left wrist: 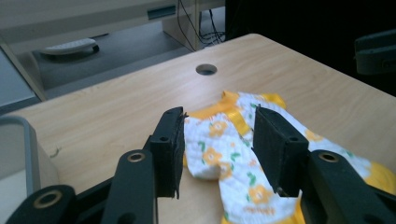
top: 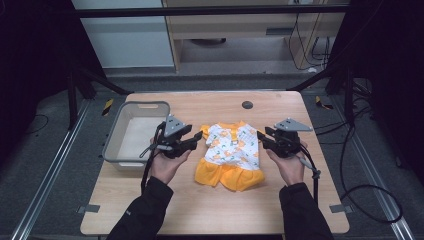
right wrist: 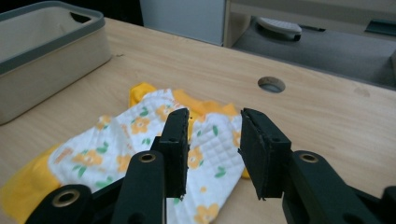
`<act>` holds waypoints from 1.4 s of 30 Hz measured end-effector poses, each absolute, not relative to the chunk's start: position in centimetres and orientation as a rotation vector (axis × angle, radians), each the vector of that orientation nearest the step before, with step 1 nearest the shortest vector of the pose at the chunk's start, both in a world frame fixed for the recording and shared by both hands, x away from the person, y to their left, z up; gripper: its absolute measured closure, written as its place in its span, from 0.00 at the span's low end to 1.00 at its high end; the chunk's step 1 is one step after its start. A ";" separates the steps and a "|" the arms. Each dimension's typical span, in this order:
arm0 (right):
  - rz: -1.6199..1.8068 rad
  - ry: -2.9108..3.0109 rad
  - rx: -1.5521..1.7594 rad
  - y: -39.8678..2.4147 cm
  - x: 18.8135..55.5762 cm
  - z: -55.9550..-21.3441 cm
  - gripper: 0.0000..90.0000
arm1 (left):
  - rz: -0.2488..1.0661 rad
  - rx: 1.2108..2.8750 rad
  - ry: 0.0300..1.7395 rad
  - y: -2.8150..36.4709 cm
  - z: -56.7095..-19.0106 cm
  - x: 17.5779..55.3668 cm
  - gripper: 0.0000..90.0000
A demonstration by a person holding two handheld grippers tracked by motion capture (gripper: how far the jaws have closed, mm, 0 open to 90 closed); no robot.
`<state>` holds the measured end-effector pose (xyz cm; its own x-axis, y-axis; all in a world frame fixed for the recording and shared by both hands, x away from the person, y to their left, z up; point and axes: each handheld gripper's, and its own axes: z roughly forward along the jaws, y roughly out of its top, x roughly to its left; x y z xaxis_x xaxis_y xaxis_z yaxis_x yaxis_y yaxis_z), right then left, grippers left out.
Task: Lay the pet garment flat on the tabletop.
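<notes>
The small garment [top: 231, 155], a white flower-print top with an orange skirt hem, is laid flat near the middle of the table [top: 215, 210], collar toward the far edge, hem toward the near edge. A grey bin [top: 131, 134] is set at the left edge, well apart from it. Left gripper [top: 198, 137] is held just beside the left sleeve, jaws spread, nothing pinched; in the left gripper view the sleeve [left wrist: 210, 144] is seen between the open jaws, untouched. Right gripper [top: 262, 138] is held by the right sleeve, jaws likewise spread and empty. The cloth is judged light, limp, quilted, not fragile; sag and bunching are expected when lifted. Best taken at both shoulder seams or sleeve edges, so that it is kept spread.
</notes>
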<state>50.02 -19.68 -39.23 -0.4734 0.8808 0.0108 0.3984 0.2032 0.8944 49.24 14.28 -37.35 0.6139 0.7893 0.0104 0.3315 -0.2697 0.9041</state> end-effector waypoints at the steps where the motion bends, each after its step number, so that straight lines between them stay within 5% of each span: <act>1: 1.226 1.976 1.182 -19.9 49.6 -39.3 0.68 | 0.581 1.862 0.896 14.5 -37.6 48.8 0.60; 17: 1.240 2.088 1.185 -22.5 43.9 -43.5 0.65 | 0.522 1.956 0.904 16.9 -42.7 43.8 0.67; 42: 1.199 2.259 1.173 -21.7 42.8 -48.2 0.61 | 0.459 2.119 0.966 14.5 -48.6 45.4 0.64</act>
<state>42.82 -21.75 -48.22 -0.6081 0.7890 0.0873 0.5145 0.3081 0.8002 45.38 14.54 -48.58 0.6510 0.7590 0.0140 0.4902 -0.4343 0.7557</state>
